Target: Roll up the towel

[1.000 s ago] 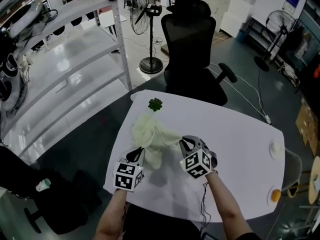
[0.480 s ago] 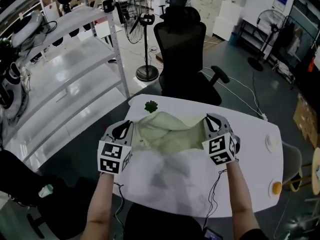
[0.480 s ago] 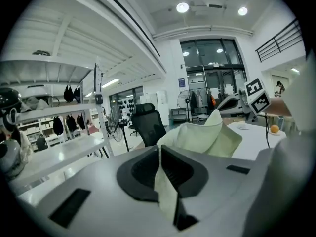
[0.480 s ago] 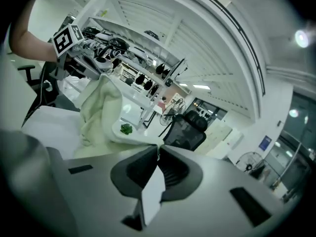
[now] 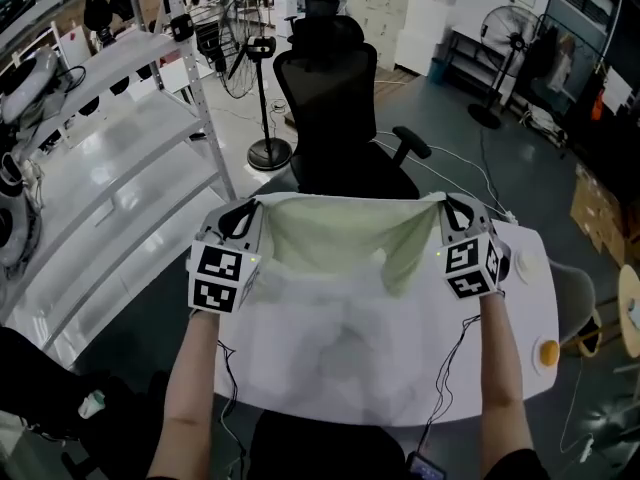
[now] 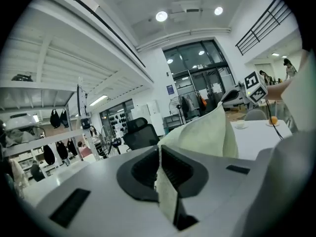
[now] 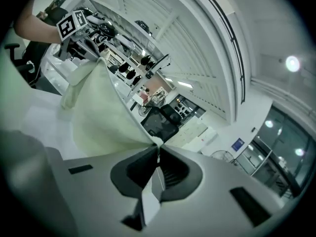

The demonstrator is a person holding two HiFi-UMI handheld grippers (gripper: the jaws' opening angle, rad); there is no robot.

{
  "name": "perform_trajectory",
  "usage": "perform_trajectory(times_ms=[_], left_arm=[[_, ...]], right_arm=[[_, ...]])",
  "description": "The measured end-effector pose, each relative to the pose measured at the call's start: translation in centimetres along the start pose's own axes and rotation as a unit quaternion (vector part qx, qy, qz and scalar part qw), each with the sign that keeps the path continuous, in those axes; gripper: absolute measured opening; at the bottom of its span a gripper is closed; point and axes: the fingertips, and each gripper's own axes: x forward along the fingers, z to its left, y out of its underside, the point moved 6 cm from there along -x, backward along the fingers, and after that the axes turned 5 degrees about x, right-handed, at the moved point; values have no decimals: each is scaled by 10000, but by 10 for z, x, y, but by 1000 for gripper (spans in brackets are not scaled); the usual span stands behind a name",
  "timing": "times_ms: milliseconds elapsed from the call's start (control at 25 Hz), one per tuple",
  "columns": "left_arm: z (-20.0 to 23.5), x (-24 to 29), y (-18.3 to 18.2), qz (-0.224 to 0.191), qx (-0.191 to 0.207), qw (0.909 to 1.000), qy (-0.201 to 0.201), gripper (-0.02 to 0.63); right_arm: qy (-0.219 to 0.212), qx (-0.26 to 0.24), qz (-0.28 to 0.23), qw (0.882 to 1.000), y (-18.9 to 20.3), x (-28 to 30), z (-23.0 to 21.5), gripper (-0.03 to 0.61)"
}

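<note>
Towel (image 5: pixel 345 236): pale green, held stretched over the white table (image 5: pixel 330 368)
Left gripper (image 5: pixel 243 213): pinched on one top corner
Right gripper (image 5: pixel 452 208): pinched on the other corner
Markers (image 5: pixel 218 278): just black-and-white squares

I record pale grey shells with black ribbed lining at the jaws on my left gripper (image 5: pixel 243 211) and right gripper (image 5: pixel 452 206). The left cube (image 5: pixel 221 278) and right cube (image 5: pixel 470 266) are white with black square markers. Thin dark cables (image 5: pixel 229 368) trail beneath both.
</note>
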Motion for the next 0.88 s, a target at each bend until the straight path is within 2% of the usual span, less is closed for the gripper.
perform_trajectory(times_ms=[280, 400, 480, 560, 640, 880], left_arm=[[-38, 32, -21, -170, 505, 9968, 598, 28], [-60, 32, -12, -58, 582, 9908, 1220, 28], [-77, 27, 3, 111, 610, 9826, 1751, 28], [-95, 19, 21, 348, 702, 9701, 2297, 28], [-111, 10, 42, 623, 803, 9540, 2822, 28], [-151, -24, 113, 1599, 827, 8969, 4039, 28]], right_arm=[[579, -279, 362, 9973, 33, -22, -39, 25], [557, -214, 554, 9967, 59, -49, -32, 25], [375, -156, 743, 9964, 85, -74, -11, 25], [75, -16, 984, 9951, 115, -100, 18, 25], [-259, 187, 1264, 9915, 143, -124, 52, 25], [-1074, 751, 1978, 9714, 200, -174, 140, 25]])
